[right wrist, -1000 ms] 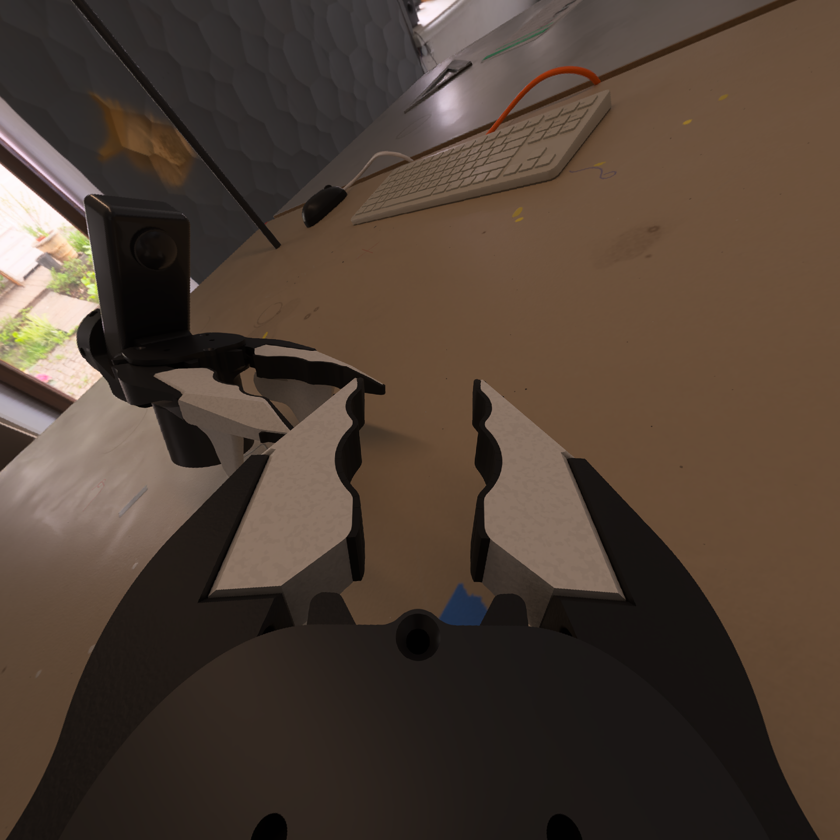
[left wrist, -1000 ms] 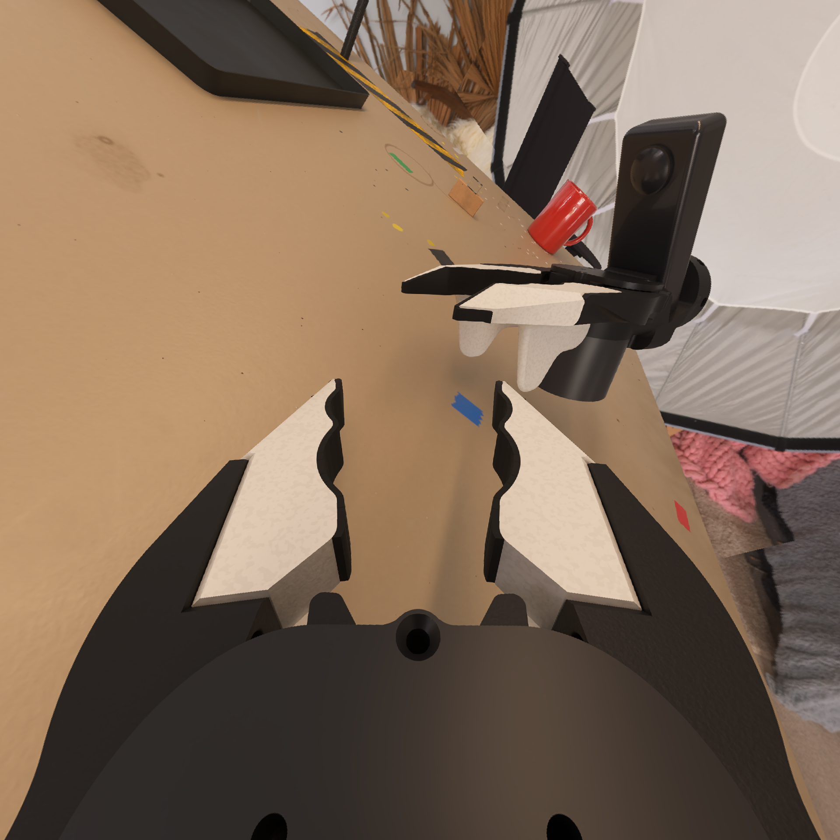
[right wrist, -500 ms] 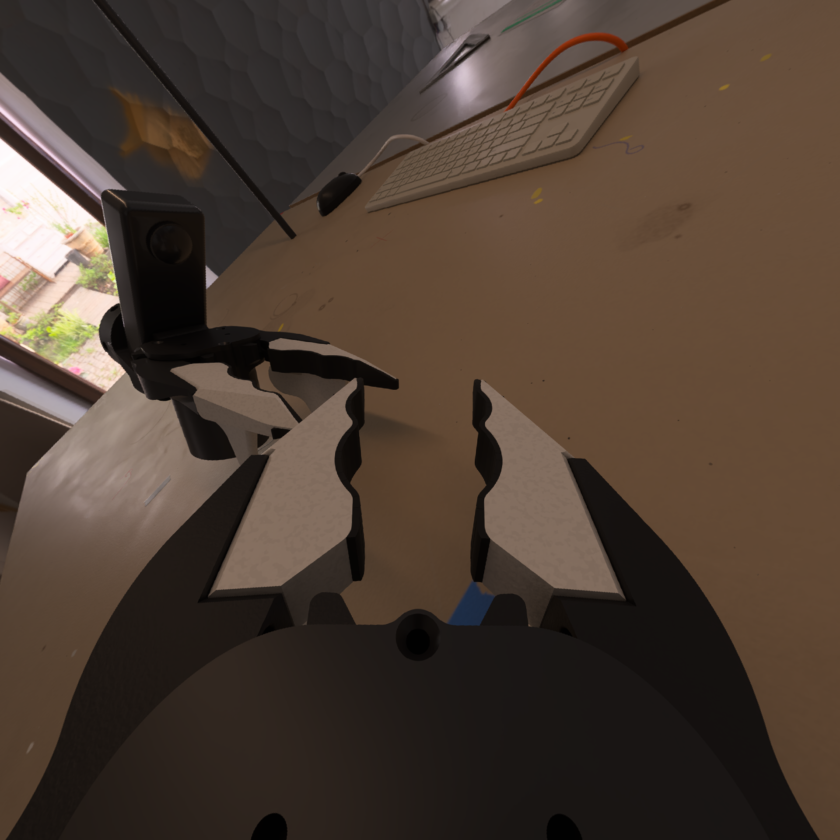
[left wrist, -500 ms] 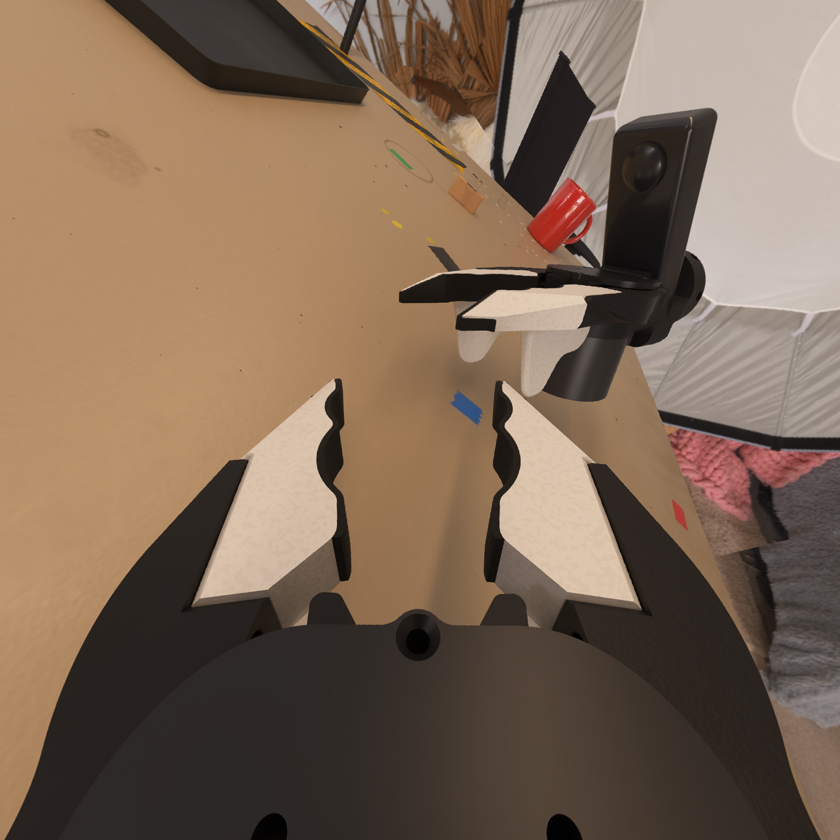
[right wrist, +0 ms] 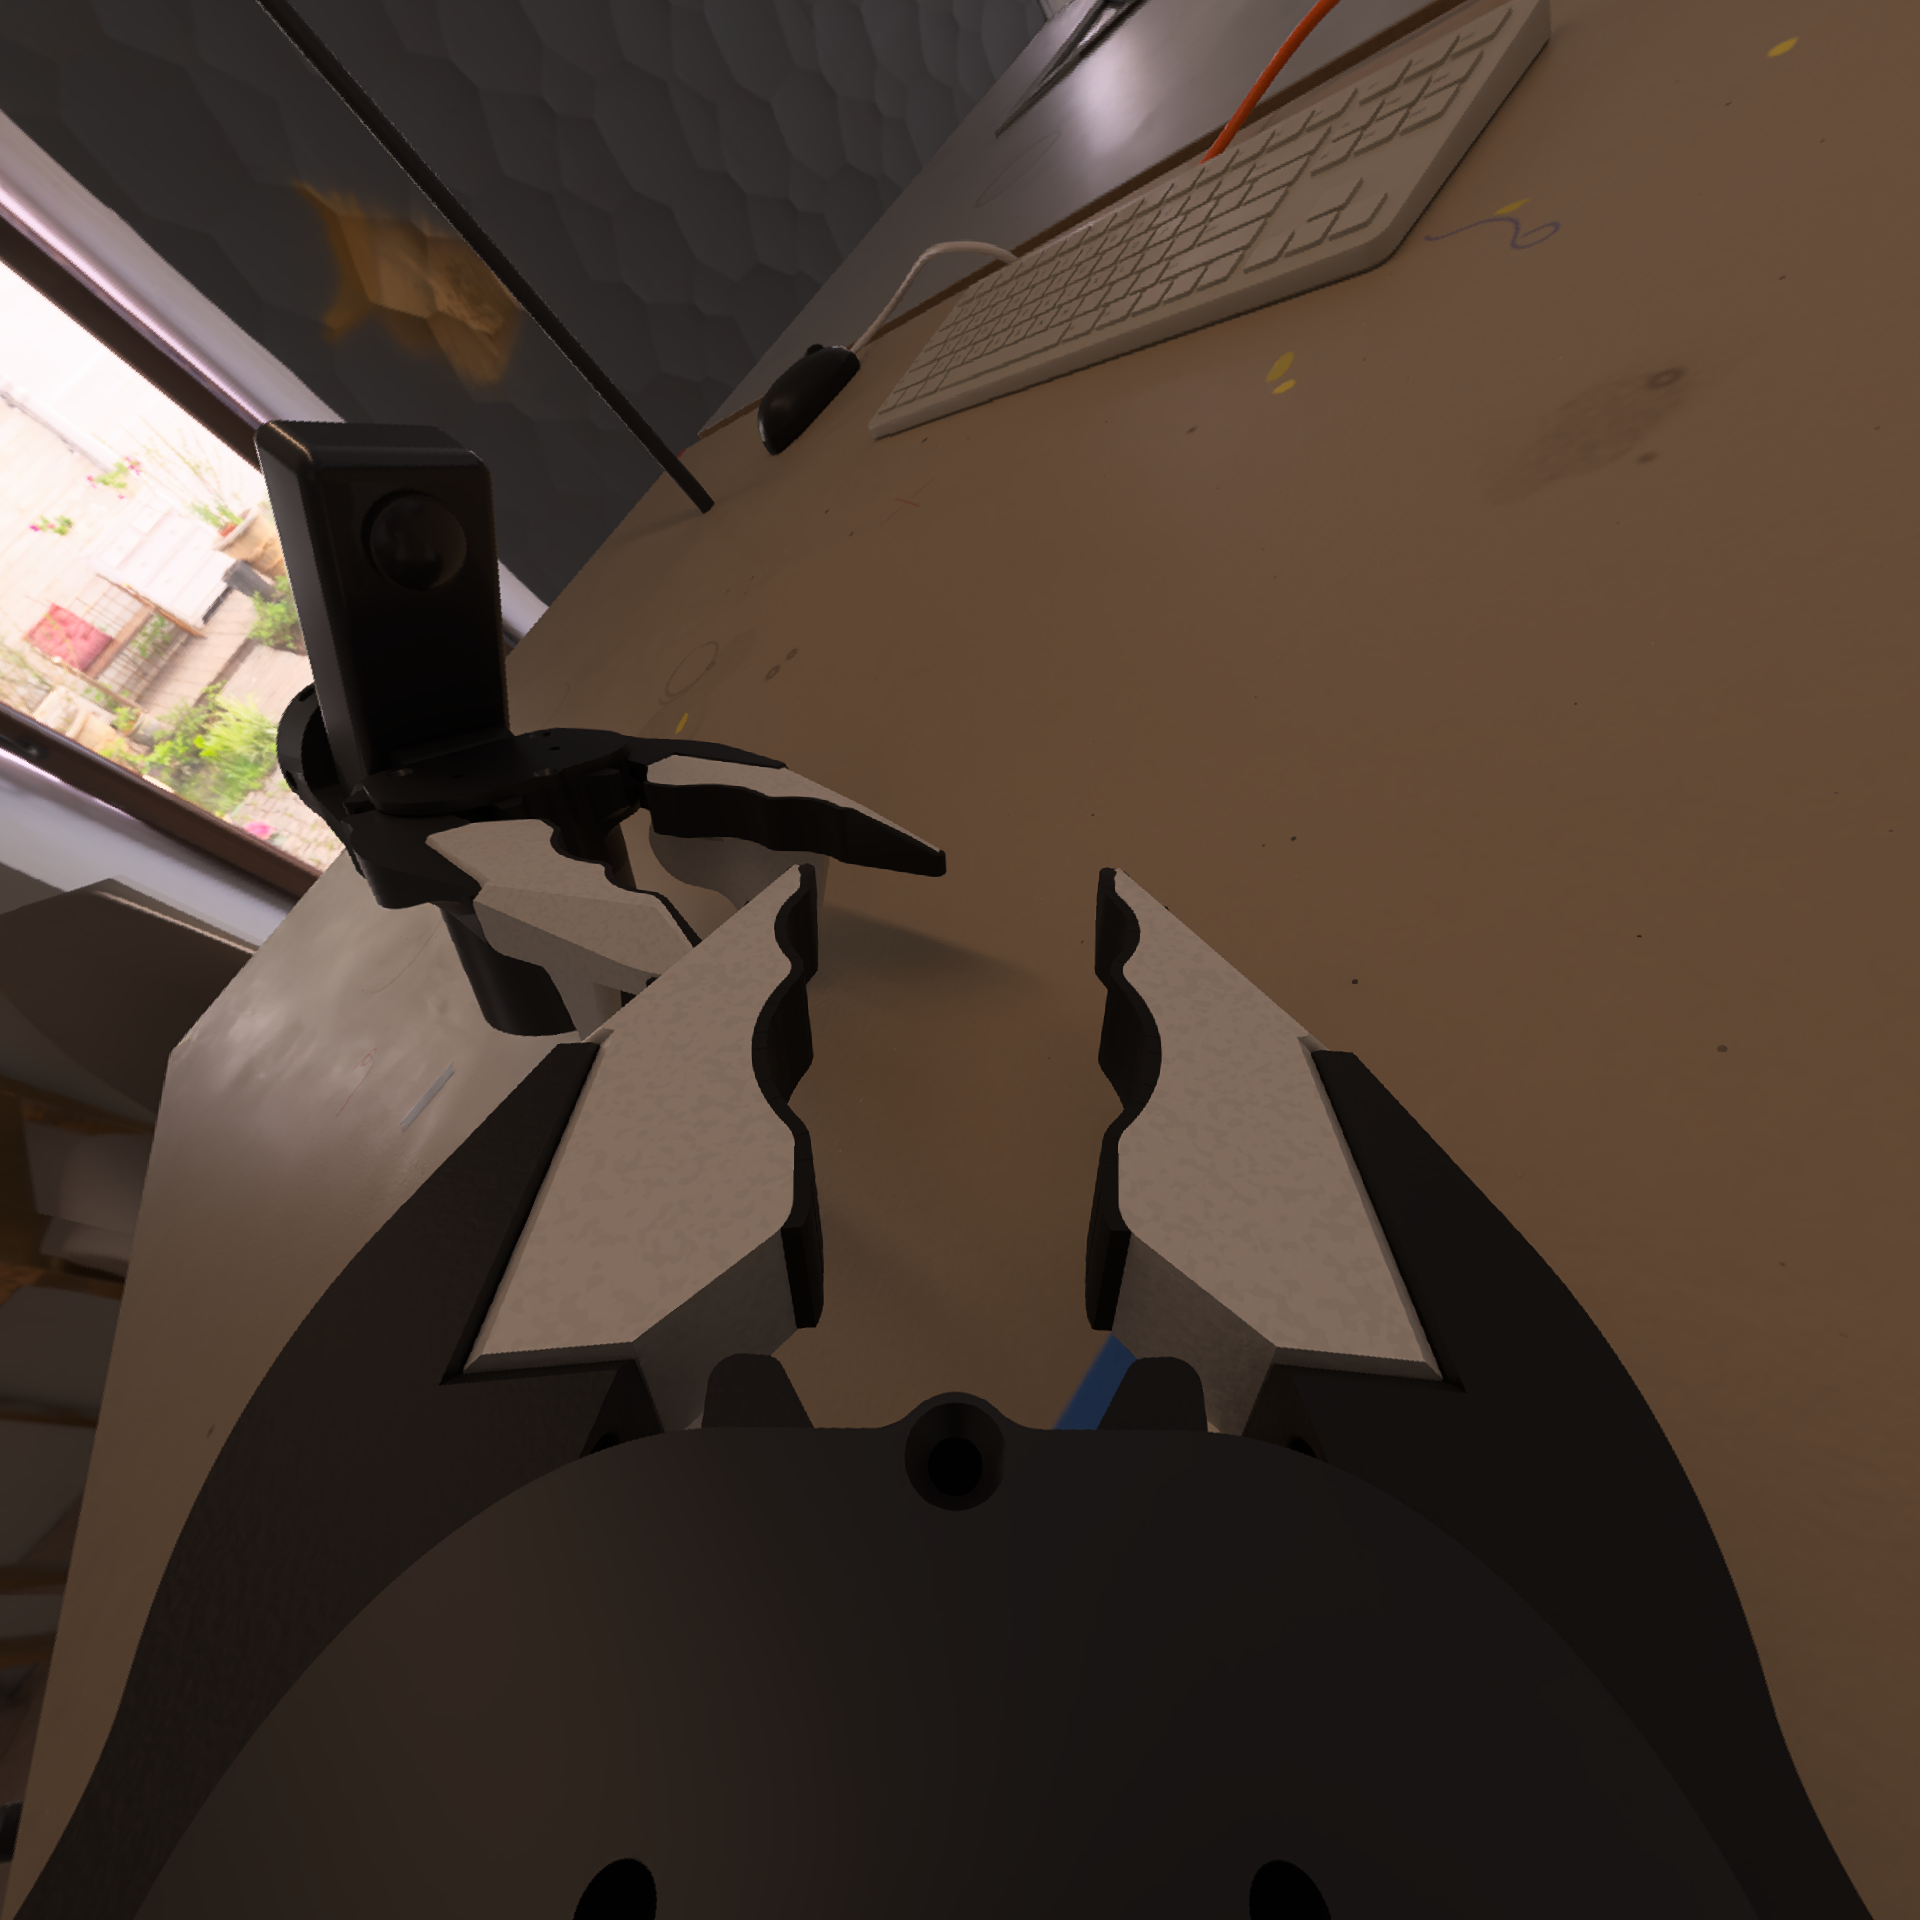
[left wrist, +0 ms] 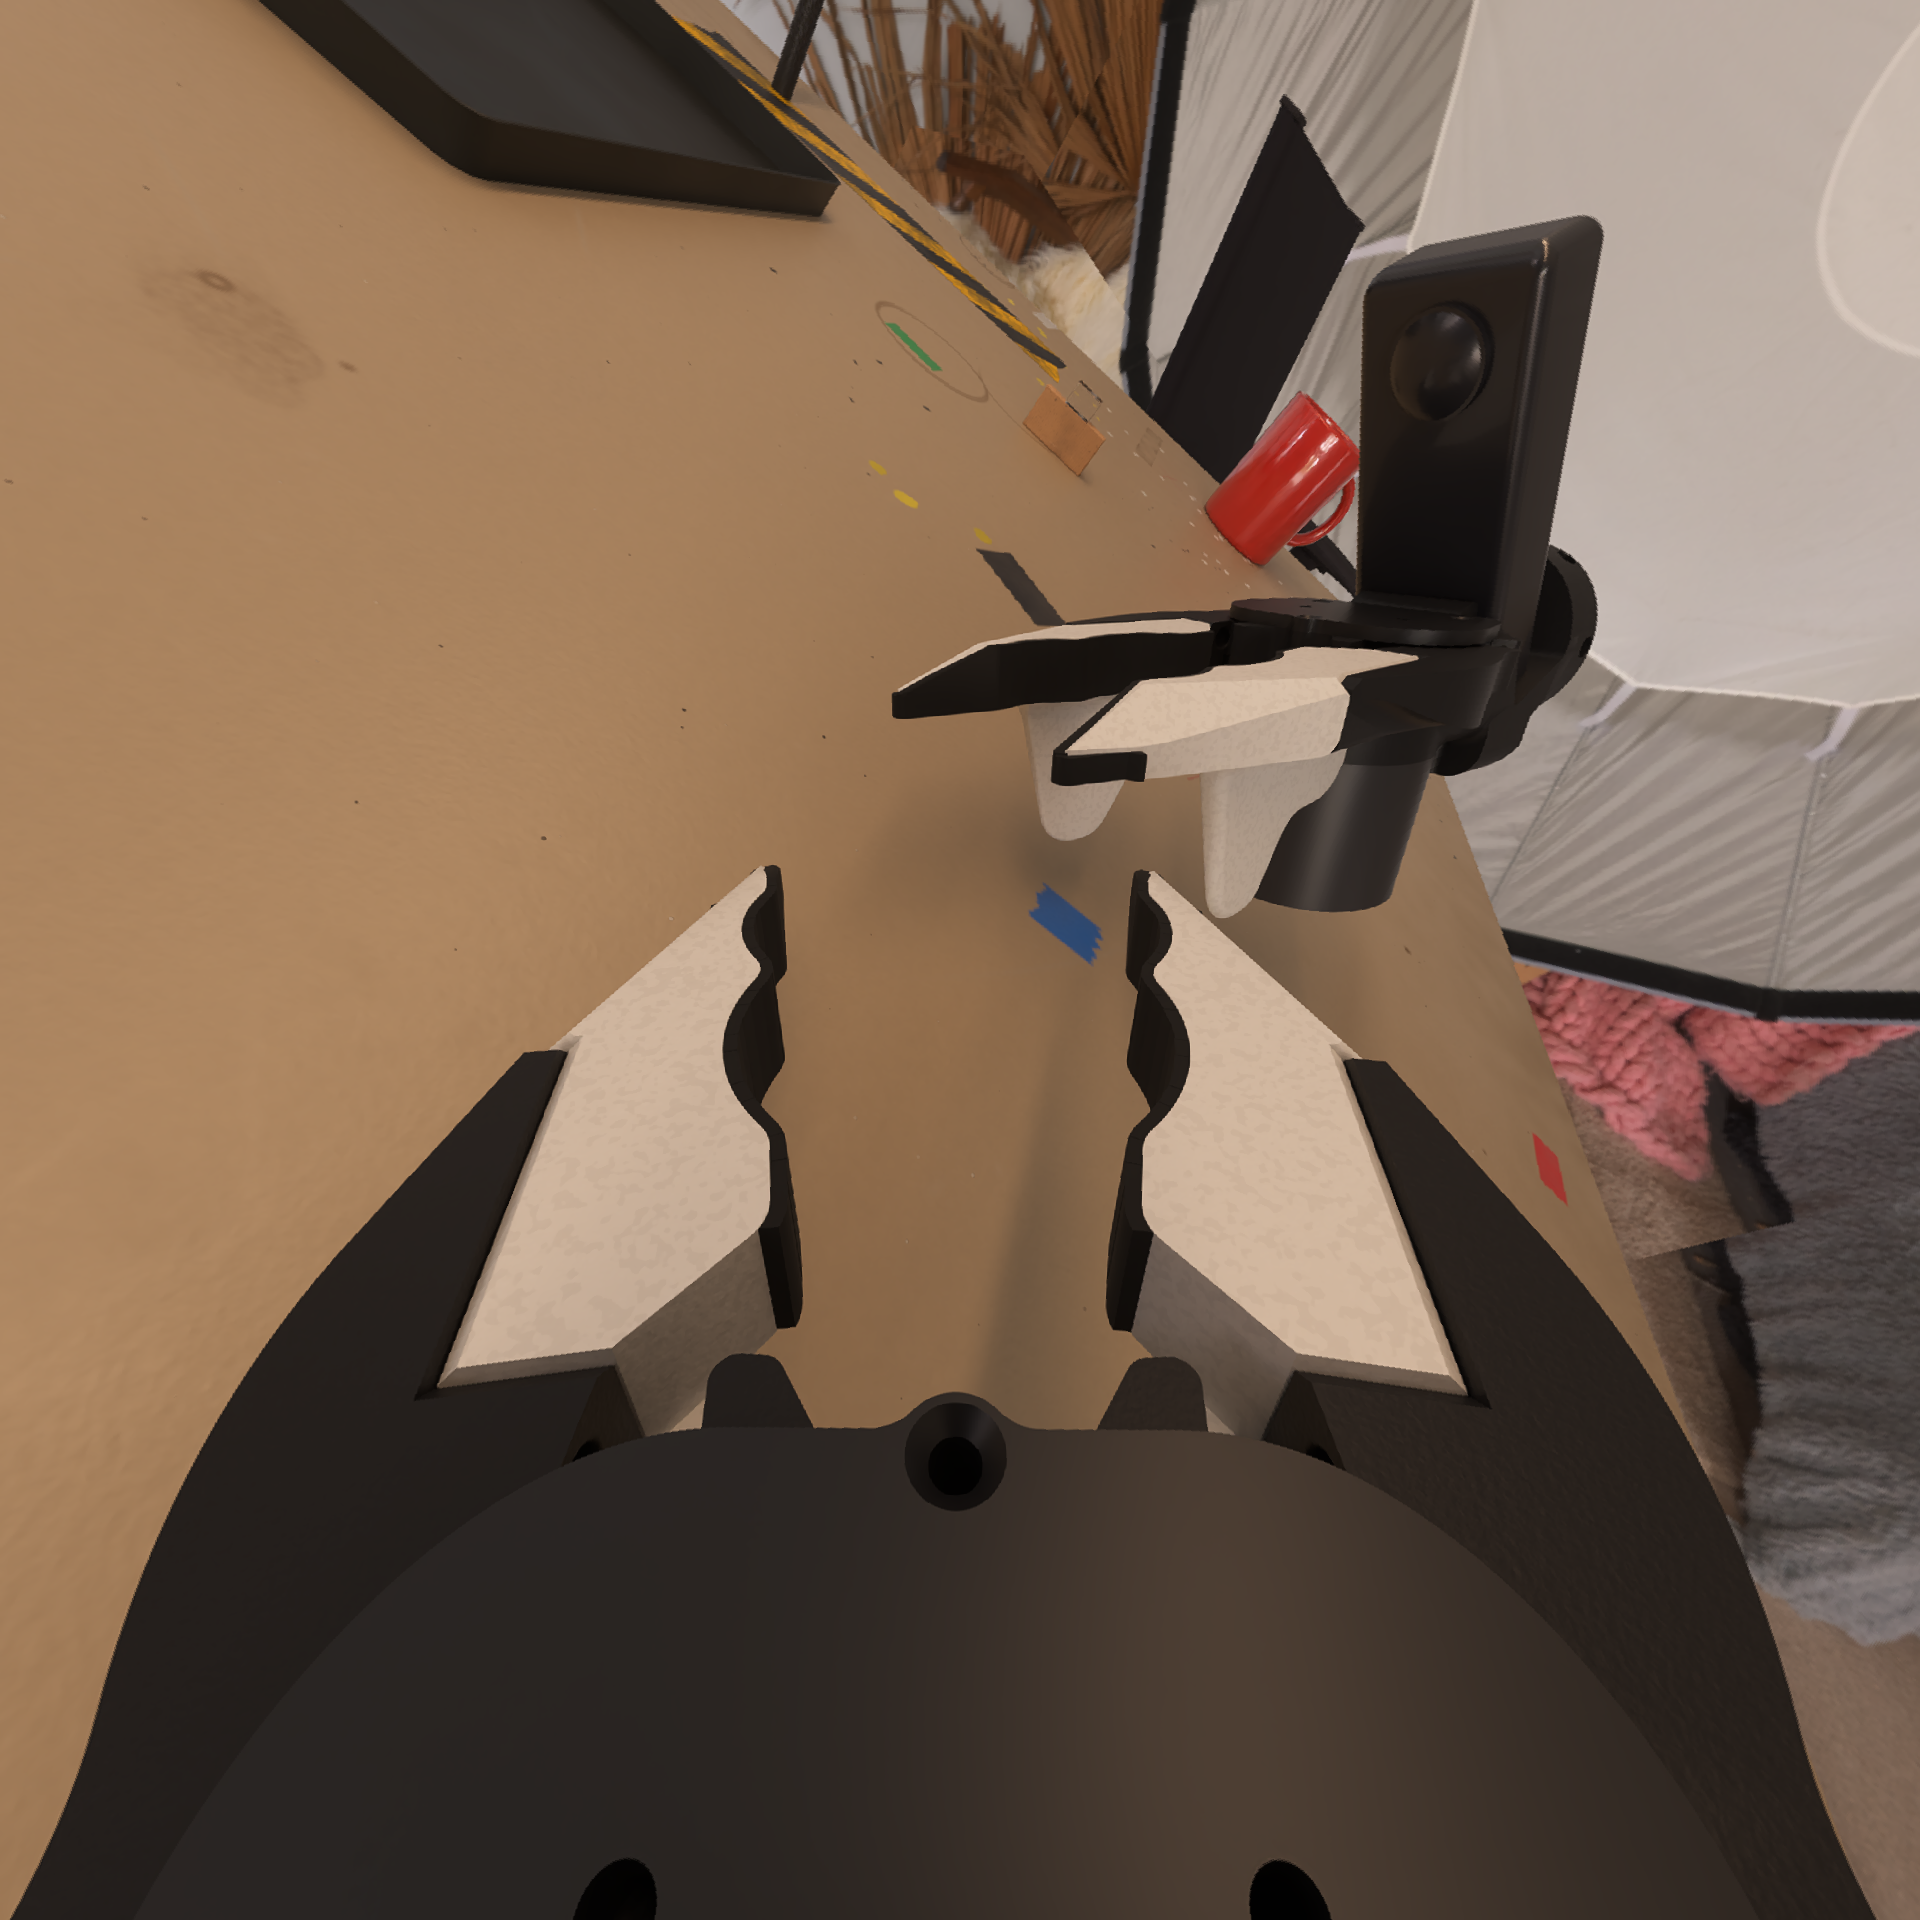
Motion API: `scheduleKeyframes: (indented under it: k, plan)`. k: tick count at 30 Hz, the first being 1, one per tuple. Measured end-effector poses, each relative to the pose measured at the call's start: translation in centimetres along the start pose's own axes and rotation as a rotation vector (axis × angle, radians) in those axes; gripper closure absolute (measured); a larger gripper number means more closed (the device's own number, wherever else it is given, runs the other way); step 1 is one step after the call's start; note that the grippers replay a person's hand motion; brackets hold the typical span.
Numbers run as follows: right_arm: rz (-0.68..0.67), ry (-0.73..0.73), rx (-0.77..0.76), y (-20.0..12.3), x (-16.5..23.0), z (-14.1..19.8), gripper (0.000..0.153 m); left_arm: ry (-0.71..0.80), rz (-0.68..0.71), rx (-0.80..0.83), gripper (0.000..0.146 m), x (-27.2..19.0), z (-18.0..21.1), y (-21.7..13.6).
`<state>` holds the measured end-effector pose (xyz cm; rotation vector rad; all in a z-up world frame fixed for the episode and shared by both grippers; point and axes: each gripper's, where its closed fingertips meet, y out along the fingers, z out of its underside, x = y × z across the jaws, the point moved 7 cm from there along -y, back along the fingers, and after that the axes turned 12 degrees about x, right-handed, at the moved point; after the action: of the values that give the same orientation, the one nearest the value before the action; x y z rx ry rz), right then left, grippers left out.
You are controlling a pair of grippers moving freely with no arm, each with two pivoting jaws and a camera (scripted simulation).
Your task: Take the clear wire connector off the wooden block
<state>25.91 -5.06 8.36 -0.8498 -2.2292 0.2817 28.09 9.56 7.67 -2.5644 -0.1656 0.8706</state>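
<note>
Left tongs [left wrist: 956,878]: apart, nothing between them, hanging low over the bare worktop [left wrist: 416,727].
Right tongs [right wrist: 956,875]: apart too, and empty, just beside the left pair.
Change: the right tongs have swung a little. In their view the white keyboard [right wrist: 1195,270] has slid up and to the right, and the blue tape mark [left wrist: 1065,923] has slipped under the right-hand finger. The left view has barely budged.
Meaning: only small adjustments so far (no reach has begun), so the task looks untouched.
Wooden block [left wrist: 1062,436]: a small brown piece far up the worktop, near the red mug [left wrist: 1283,483] and well apart from both tongs.
Clear wire connector: presumably on the block, though it is too small and too clear to pick out here.
Long axis: the block seems to run along the worktop's far edge. I cannot tell which way the connector points.
Next call: close in on the block until the connector's lie is plain, then line up across its narrow sides.
</note>
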Motion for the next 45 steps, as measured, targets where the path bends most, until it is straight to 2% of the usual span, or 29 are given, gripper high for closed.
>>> scheduleKeyframes:
  k: [20,24,26,28,32,34,35,37,39,42,45]
  plan:
    - [-0.054,0.018,0.043,0.3,0.4,0.2,0.103,-0.002,0.001,0.017,0.079,0.0,0.2,0.1]
    - [-0.034,-0.006,0.006,-0.9,0.3,-0.6,0.102,-0.003,0.001,0.019,0.079,0.0,0.2,0.2]
    - [0.000,-0.018,-0.056,-3.1,-0.1,-1.9,0.100,-0.006,0.003,0.017,0.079,0.0,0.2,0.1]
    - [0.116,-0.060,-0.135,-6.8,-1.4,-3.9,0.100,-0.008,0.000,0.019,0.080,0.0,0.2,0.1]
    - [0.422,-0.102,-0.299,-17.3,-5.1,-8.1,0.100,-0.027,-0.006,0.009,0.080,0.0,0.1,0.1]
    - [0.559,-0.102,-0.330,-22.5,-7.7,-10.0,0.099,-0.037,0.005,-0.001,0.080,-0.1,0.2,0.0]
    - [0.646,-0.095,-0.297,-24.8,-9.5,-10.8,0.099,-0.037,0.009,0.000,0.080,-0.2,0.2,0.1]
    - [0.828,-0.047,-0.129,-28.7,-14.1,-12.0,0.093,-0.031,0.009,0.010,0.081,-0.2,0.2,0.2]
    - [0.928,0.030,0.063,-31.4,-18.5,-12.3,0.091,-0.023,0.006,0.020,0.080,-0.2,0.2,0.3]
    - [0.909,0.167,0.324,-32.9,-23.1,-11.9,0.087,-0.013,-0.009,0.029,0.080,-0.1,0.2,0.4]
    - [0.858,0.241,0.475,-32.6,-25.4,-11.3,0.087,-0.001,-0.033,0.035,0.081,0.3,0.2,0.5]
